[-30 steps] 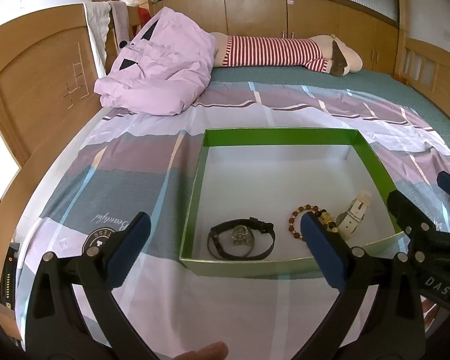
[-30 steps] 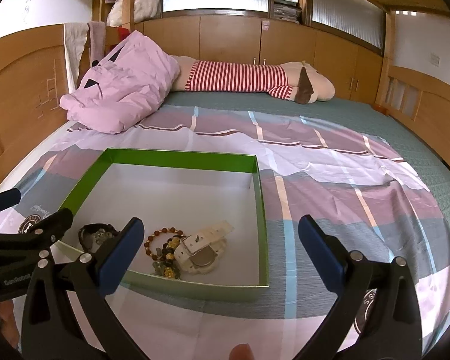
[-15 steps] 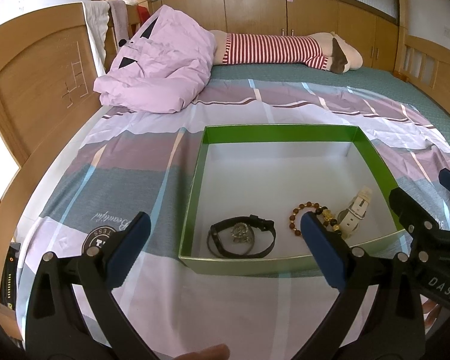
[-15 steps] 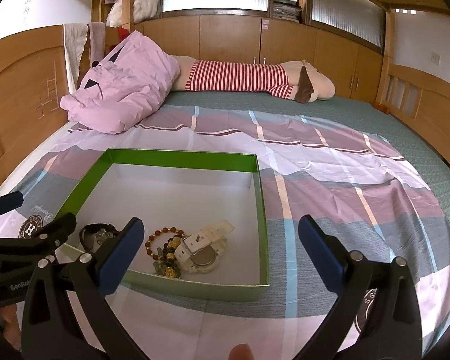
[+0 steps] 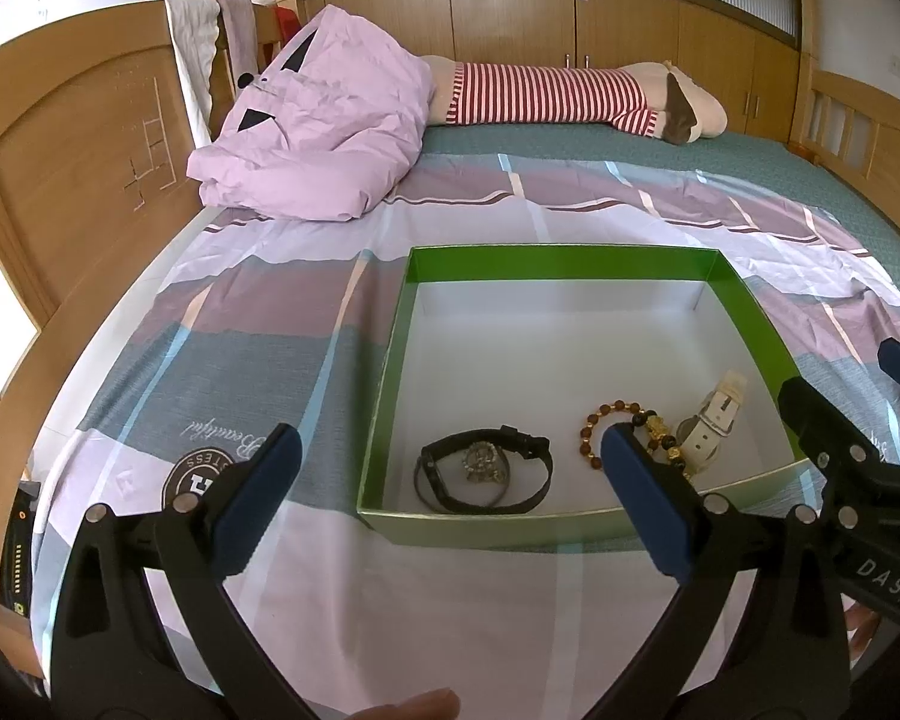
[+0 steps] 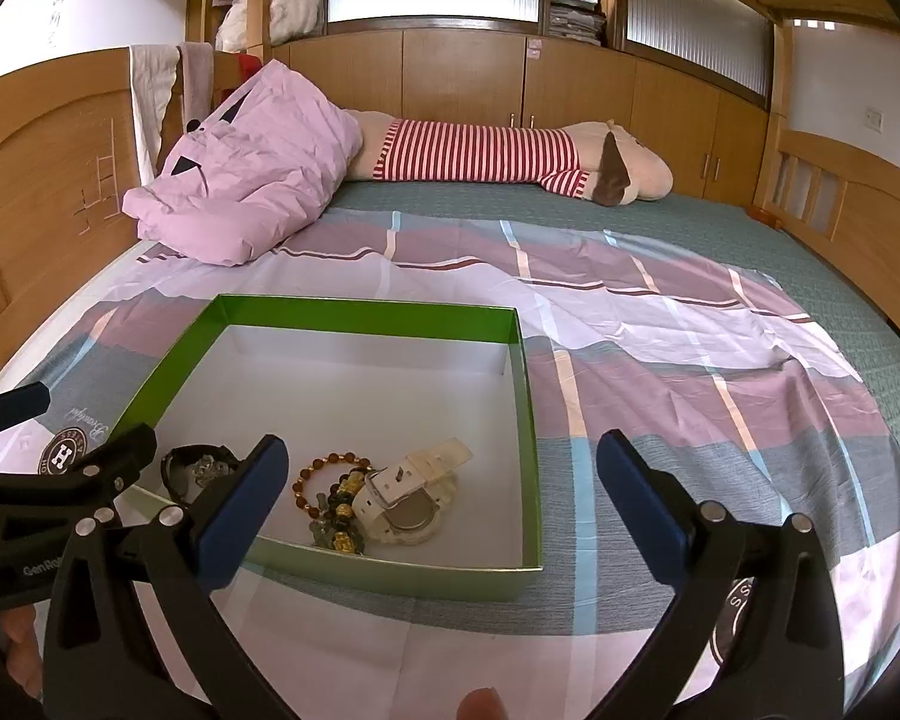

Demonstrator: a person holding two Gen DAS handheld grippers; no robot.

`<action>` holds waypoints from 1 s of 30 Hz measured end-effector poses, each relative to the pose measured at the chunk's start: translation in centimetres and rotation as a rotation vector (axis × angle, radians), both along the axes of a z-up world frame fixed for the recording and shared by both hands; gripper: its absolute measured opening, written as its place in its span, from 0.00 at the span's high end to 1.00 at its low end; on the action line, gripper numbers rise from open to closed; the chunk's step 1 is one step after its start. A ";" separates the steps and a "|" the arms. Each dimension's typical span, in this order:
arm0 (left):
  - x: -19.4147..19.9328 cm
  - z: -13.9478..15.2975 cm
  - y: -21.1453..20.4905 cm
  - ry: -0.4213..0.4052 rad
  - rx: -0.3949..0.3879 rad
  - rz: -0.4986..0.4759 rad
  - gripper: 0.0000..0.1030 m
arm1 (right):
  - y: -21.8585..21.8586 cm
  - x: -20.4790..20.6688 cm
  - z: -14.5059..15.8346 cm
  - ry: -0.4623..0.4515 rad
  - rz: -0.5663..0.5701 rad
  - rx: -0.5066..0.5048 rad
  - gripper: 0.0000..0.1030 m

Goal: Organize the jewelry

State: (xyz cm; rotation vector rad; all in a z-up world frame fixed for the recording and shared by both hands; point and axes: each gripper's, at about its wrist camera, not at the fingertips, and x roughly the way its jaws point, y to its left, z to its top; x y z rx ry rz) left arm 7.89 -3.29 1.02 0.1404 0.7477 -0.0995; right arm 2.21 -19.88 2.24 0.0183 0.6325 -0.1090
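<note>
A green box point(image 5: 561, 262) with a white floor lies on the bed; it also shows in the right wrist view point(image 6: 366, 314). Inside, near its front wall, lie a black watch point(image 5: 483, 475), a brown and gold bead bracelet point(image 5: 627, 429) and a white watch point(image 5: 714, 423). In the right wrist view the bracelet point(image 6: 330, 495) touches the white watch point(image 6: 411, 498), and the black watch point(image 6: 201, 468) is partly hidden. My left gripper point(image 5: 450, 480) is open and empty in front of the box. My right gripper point(image 6: 441, 489) is open and empty, also short of the box.
A crumpled pink duvet point(image 5: 324, 138) and a striped plush toy point(image 5: 570, 97) lie at the far end of the bed. Wooden bed boards point(image 5: 72, 162) rise on the left and on the right point(image 6: 846, 222). The patchwork sheet point(image 6: 660, 324) surrounds the box.
Both grippers have drawn back and risen very slightly from the box. The jewelry in the box has not moved.
</note>
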 end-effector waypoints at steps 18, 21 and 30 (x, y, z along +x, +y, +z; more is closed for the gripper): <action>0.1 0.1 0.0 -0.004 0.003 0.002 0.02 | 0.2 0.0 -0.1 0.006 0.005 0.005 0.01; -0.1 -0.2 0.1 -0.011 0.011 0.004 0.02 | 0.2 0.0 -0.1 0.006 0.004 0.006 0.01; -0.1 -0.5 0.2 0.005 0.006 0.006 0.02 | 0.2 0.0 -0.2 0.007 0.004 0.007 0.01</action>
